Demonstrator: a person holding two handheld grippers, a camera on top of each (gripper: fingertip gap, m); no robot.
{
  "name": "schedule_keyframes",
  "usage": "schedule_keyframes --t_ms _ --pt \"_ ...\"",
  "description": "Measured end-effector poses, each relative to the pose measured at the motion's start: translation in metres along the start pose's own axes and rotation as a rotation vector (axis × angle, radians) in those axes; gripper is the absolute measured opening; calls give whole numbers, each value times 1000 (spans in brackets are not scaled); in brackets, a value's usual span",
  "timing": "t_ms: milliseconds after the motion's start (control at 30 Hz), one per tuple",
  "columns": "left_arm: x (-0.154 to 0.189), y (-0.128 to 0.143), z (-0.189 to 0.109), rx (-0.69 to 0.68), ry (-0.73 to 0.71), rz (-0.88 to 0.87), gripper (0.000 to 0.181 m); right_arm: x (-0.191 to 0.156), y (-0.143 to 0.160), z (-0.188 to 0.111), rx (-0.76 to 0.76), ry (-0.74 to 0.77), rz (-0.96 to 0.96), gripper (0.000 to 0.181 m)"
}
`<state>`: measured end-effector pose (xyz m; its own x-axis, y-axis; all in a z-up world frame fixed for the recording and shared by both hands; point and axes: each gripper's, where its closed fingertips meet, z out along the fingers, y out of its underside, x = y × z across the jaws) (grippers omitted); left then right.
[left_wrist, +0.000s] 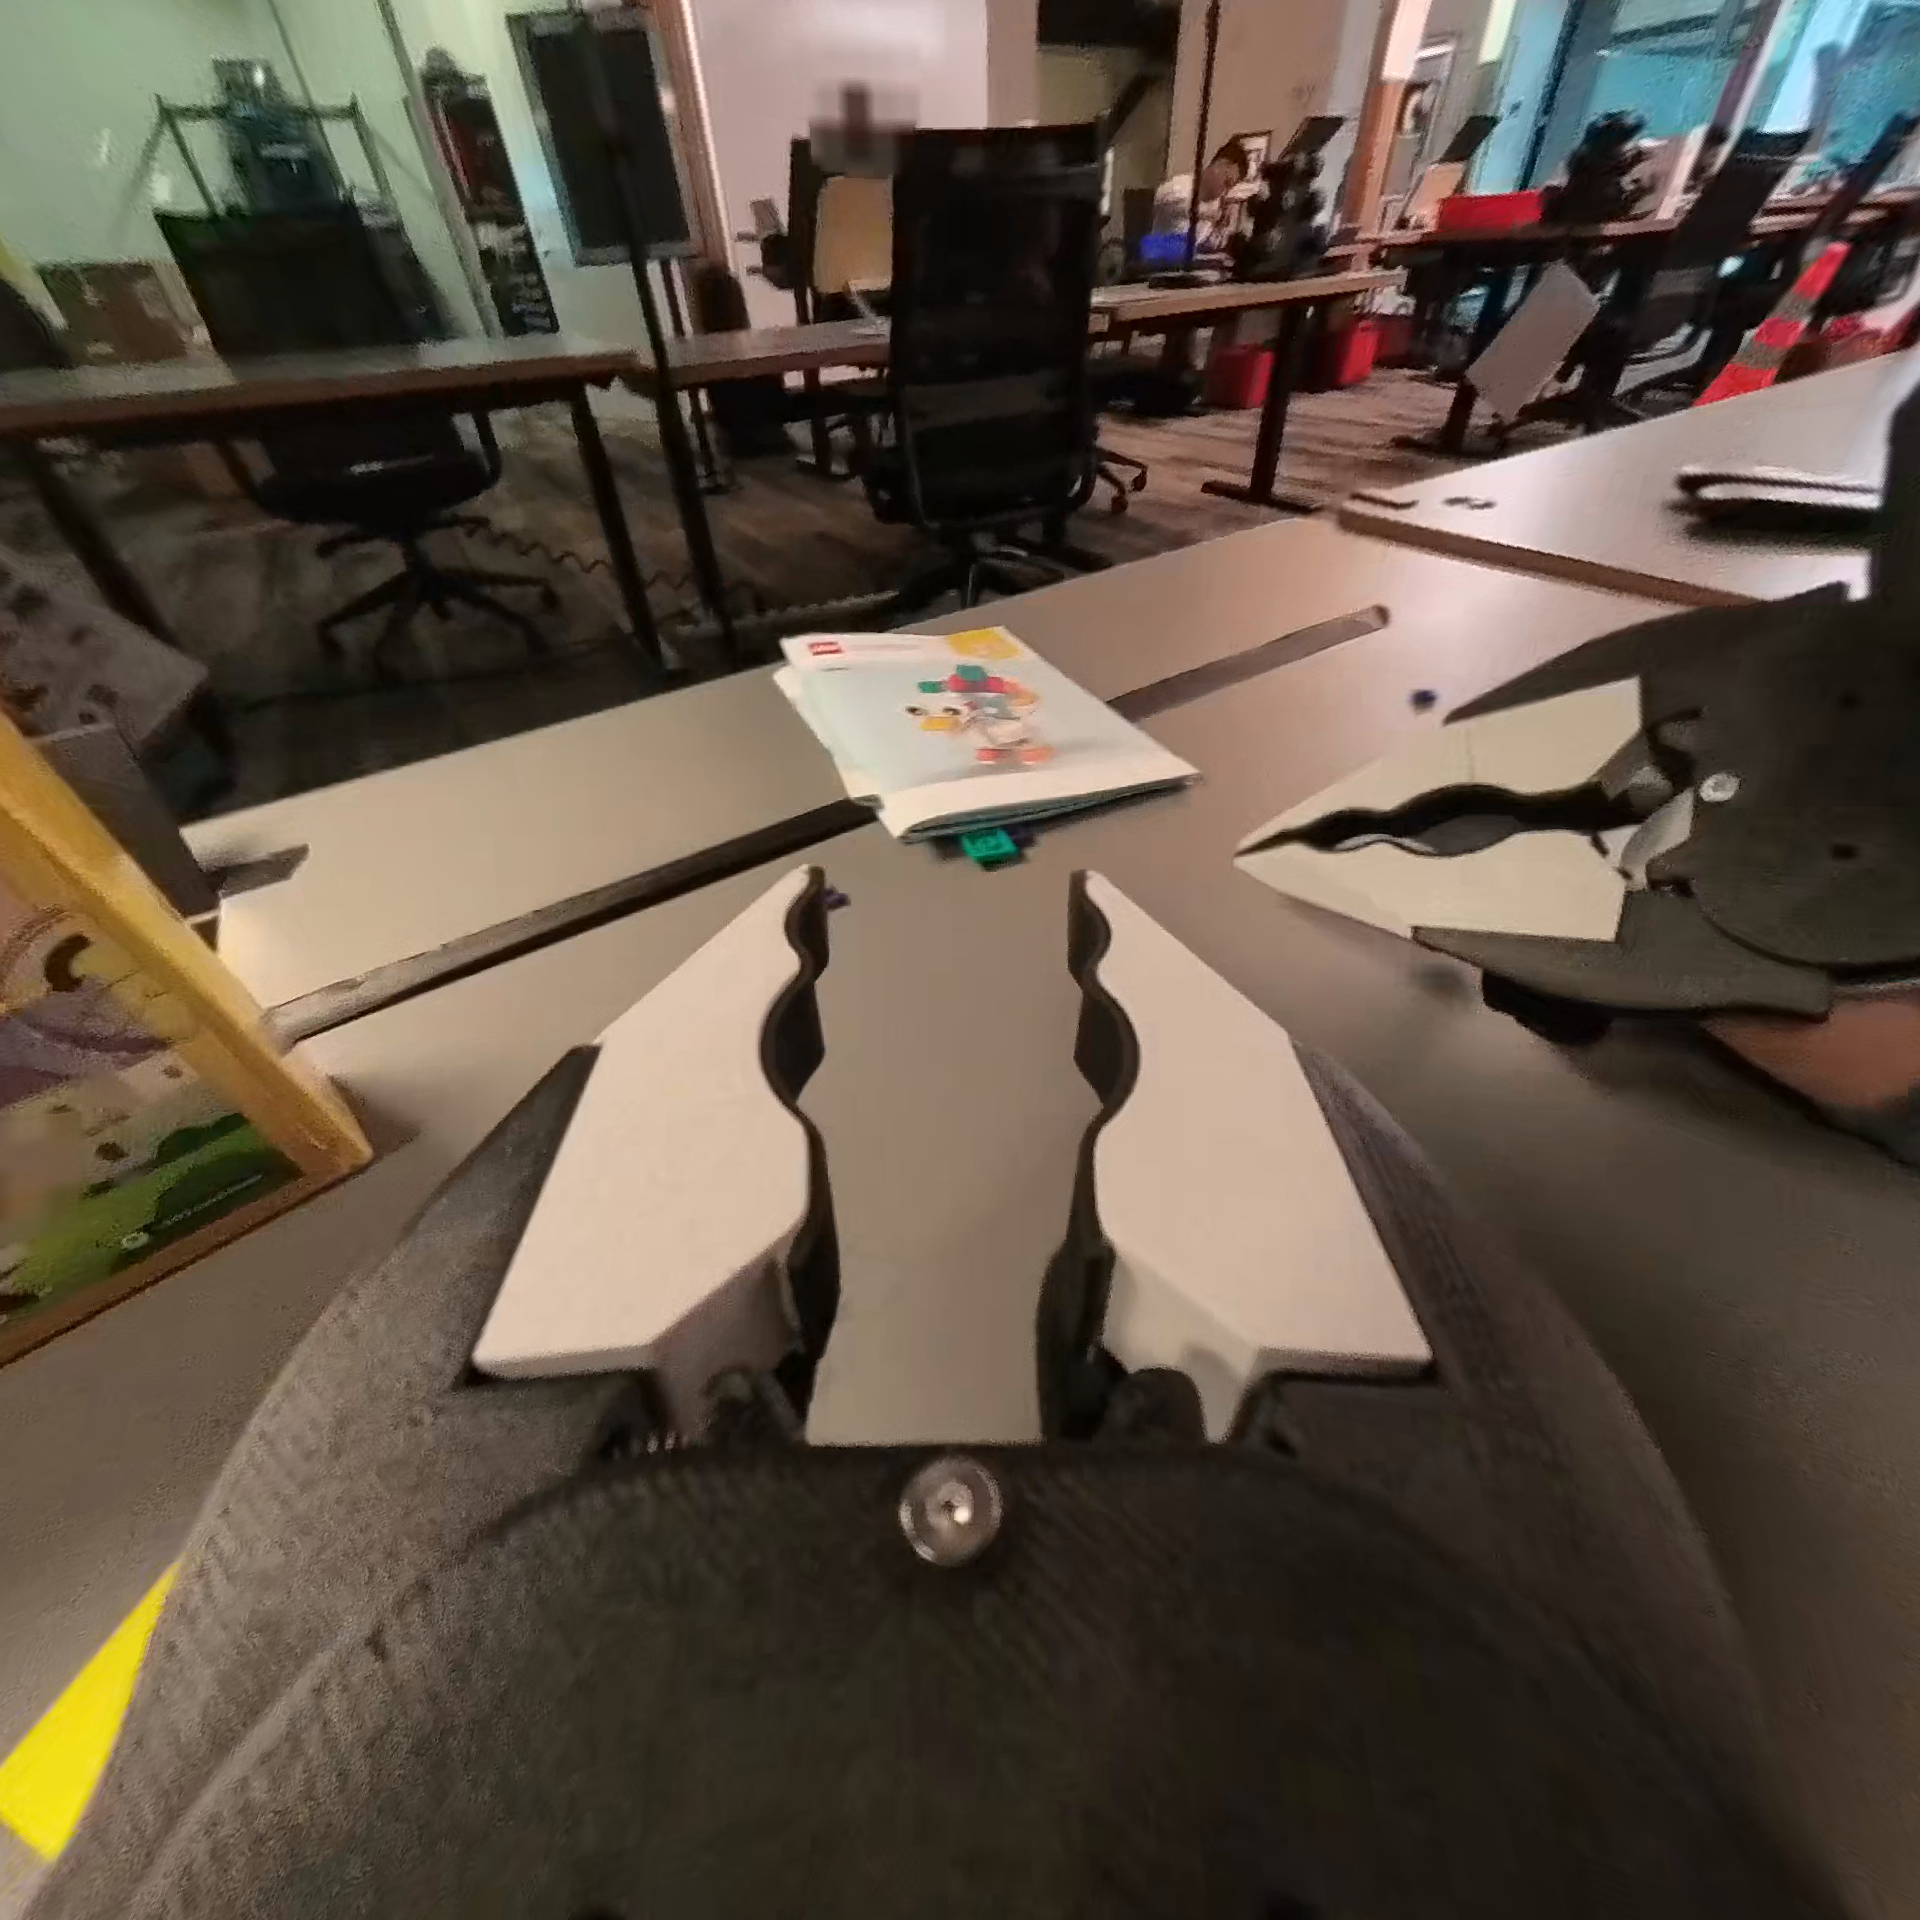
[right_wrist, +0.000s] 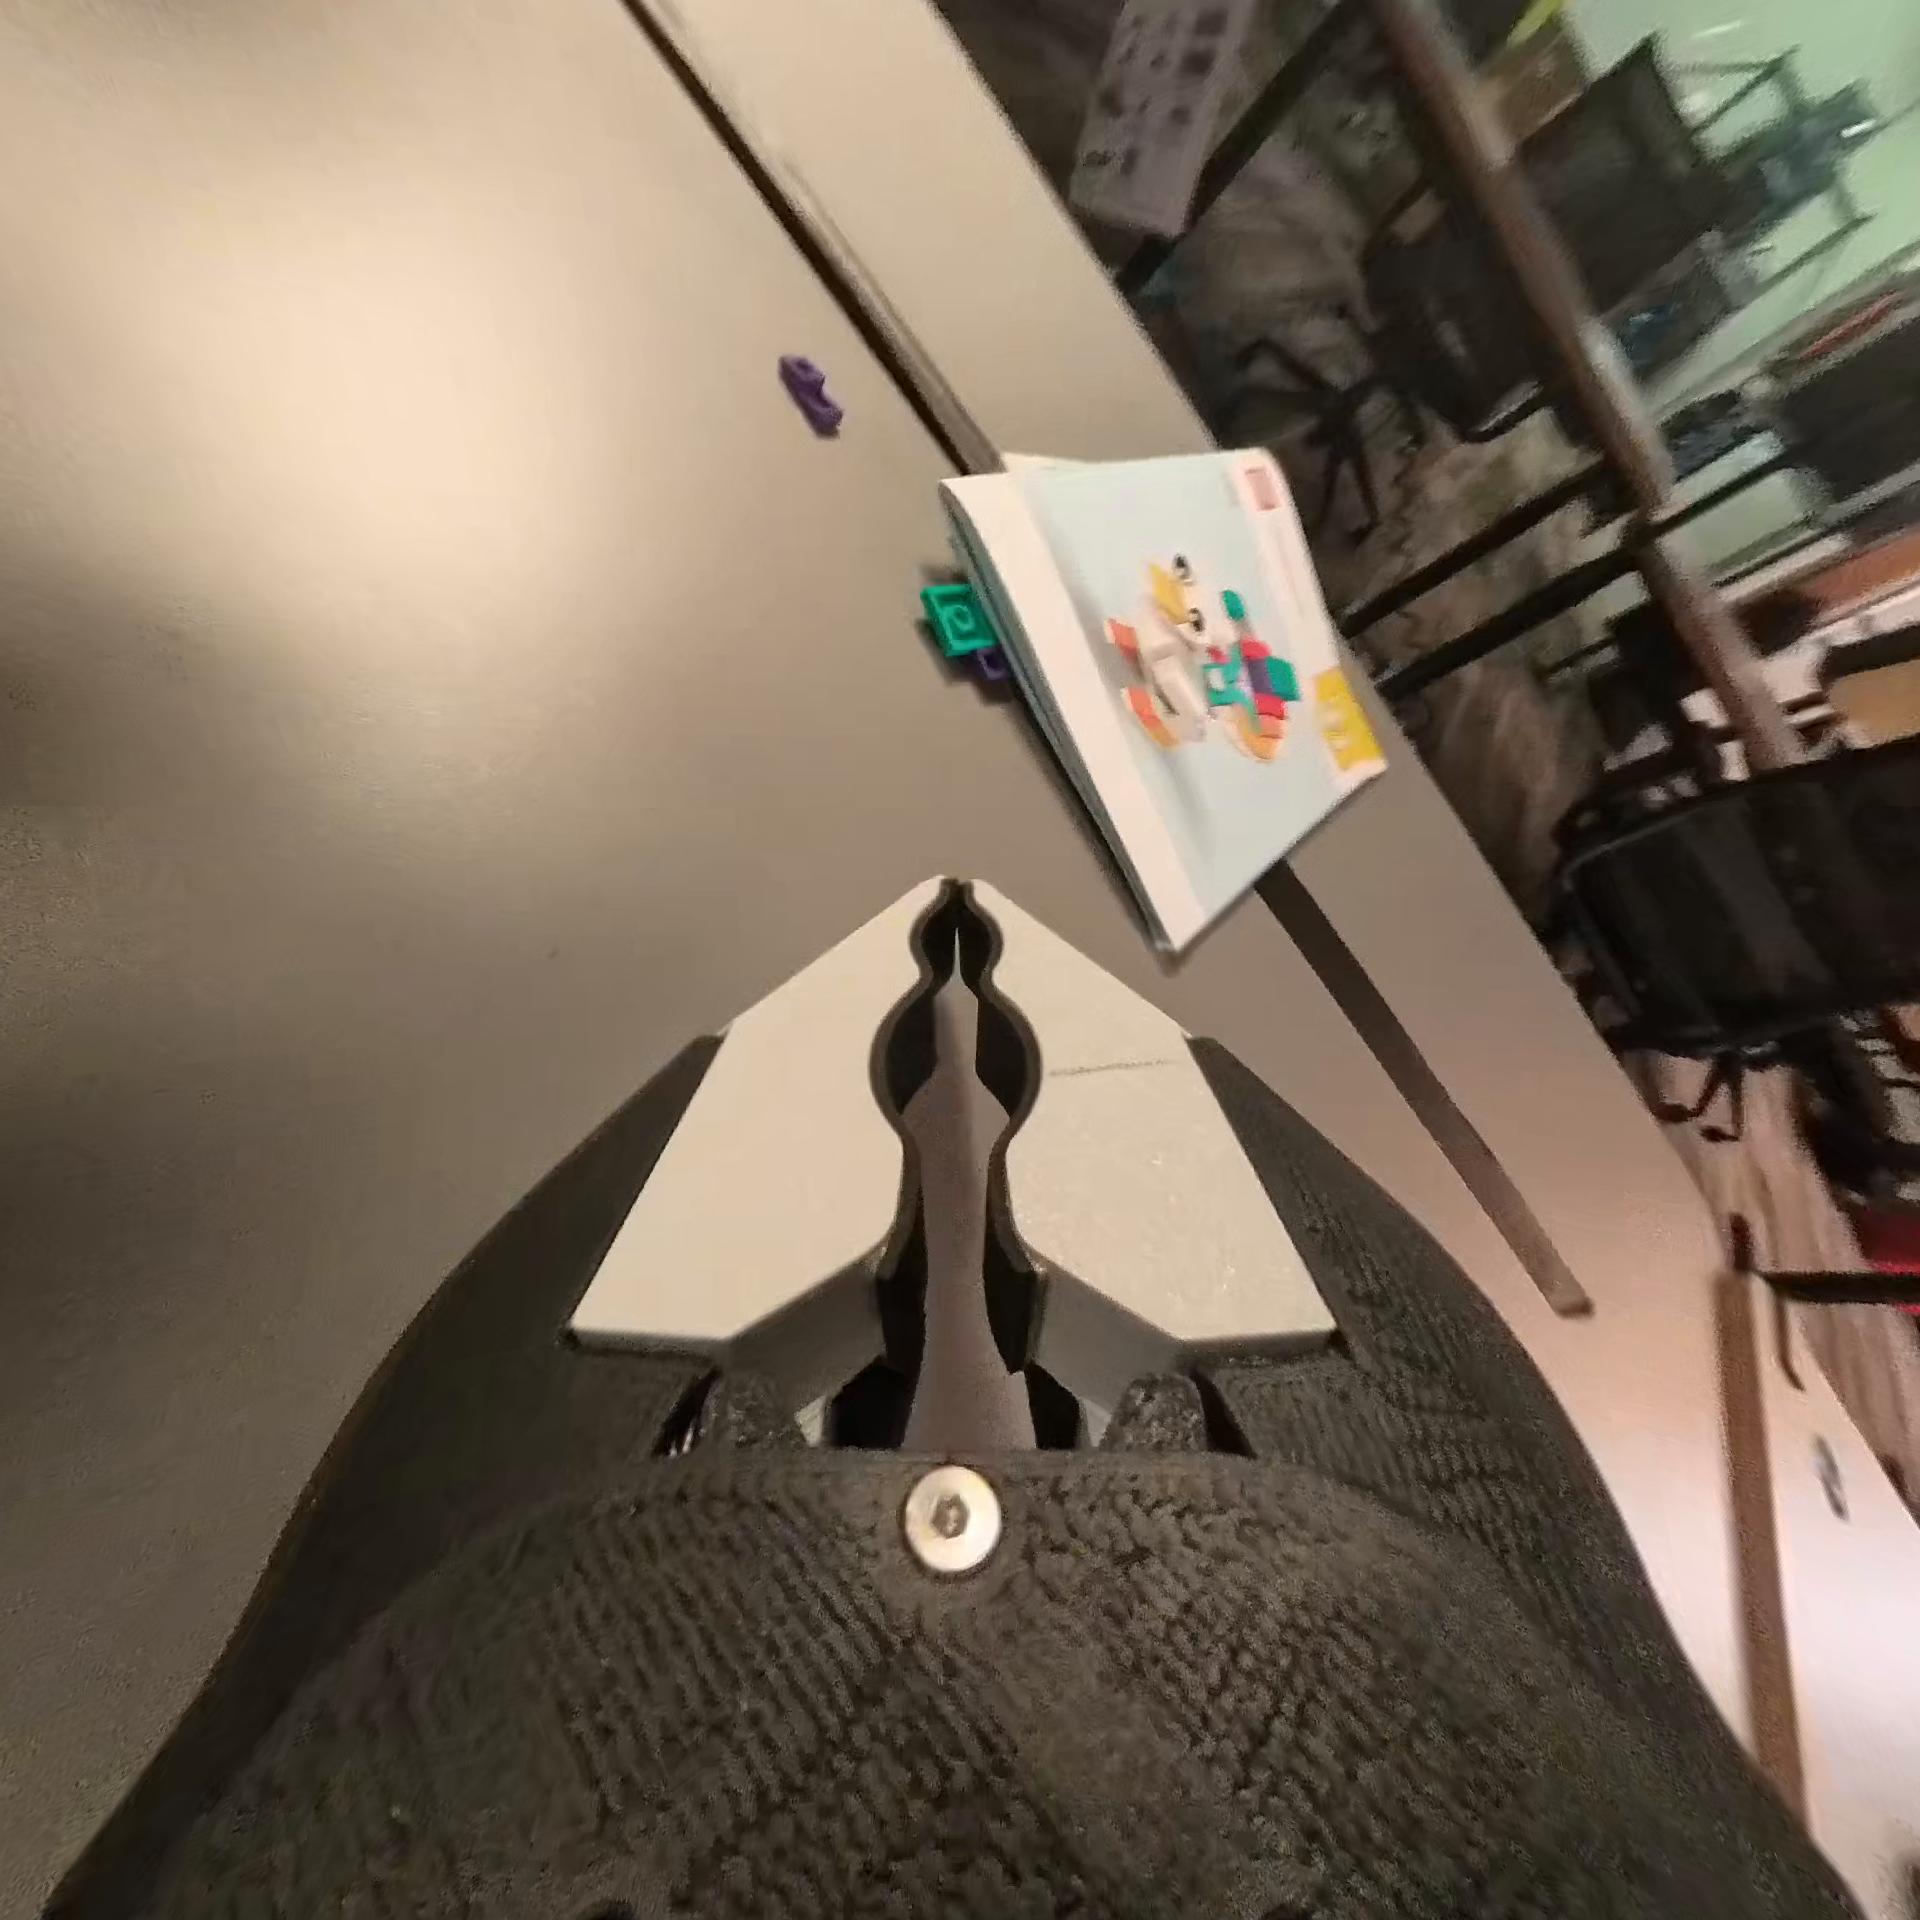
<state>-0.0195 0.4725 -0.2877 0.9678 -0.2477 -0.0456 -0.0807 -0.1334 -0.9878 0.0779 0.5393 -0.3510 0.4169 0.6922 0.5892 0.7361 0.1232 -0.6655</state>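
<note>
My left gripper is open above the grey table, with nothing between its fingers. A small purple piece lies on the table by its left fingertip. Just ahead a green brick pokes out from under an instruction booklet. My right gripper is shut, its pads meeting at the tips, and hovers over the table short of the booklet. It also shows shut at the right of the left wrist view. The green brick and the purple piece lie beyond it.
A picture box with a yellow edge stands at the left. A dark slot runs across the table. A tiny blue piece lies at the right. Office chairs and desks stand beyond the table's far edge. Some 15 cm of space lies between my two pairs of fingers. Measured from the fingertips, the green brick is 8 cm or so from the right gripper and 15 cm from the left. It turns up in the left wrist view as well.
</note>
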Motion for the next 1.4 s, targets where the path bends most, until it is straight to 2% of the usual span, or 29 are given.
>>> schedule_keyframes --t_ms 167,233,333,400,467,533,600,633,733,833,1067,1133,1167,1267,1333,1400 --pt "-32 11 38 -108 -42 -23 44 7 -1 39 -73 -143 48 0" --pt "-34 18 52 -166 20 -21 39 12 -2 49 -83 -169 86 0" --pt "-34 39 75 -332 113 -67 36 22 -3 64 -99 -186 139 0" --pt "-29 55 86 -455 196 -106 37 29 -3 74 -103 -171 149 0" --pt "-24 62 92 -515 259 -126 37 38 -3 85 -110 -140 152 0" --pt "-33 63 97 -518 233 -98 37 38 -7 89 -86 -176 156 0" --pt "-37 62 99 -509 235 -45 39 23 -18 80 17 -342 169 0" --pt "-37 63 100 -512 248 -24 41 12 -27 69 85 -458 169 7" --pt "-35 68 103 -546 296 11 43 4 -33 60 127 -580 225 24" --pt "-38 67 108 -546 307 39 35 -2 -28 67 60 -606 215 26" --pt "-42 67 108 -549 326 11 17 -9 -34 73 44 -651 234 13" --pt "-42 68 108 -549 324 23 17 -9 -35 72 60 -603 181 13" --pt "-41 68 108 -549 328 26 17 -7 -36 71 87 -532 123 13" --pt "-41 67 107 -529 296 113 16 7 -50 54 243 -182 -135 14" --pt "-43 52 105 -397 181 284 17 22 -69 28 349 76 -290 14" --pt "-37 19 89 -164 91 396 16 19 -85 -1 442 207 -357 14"
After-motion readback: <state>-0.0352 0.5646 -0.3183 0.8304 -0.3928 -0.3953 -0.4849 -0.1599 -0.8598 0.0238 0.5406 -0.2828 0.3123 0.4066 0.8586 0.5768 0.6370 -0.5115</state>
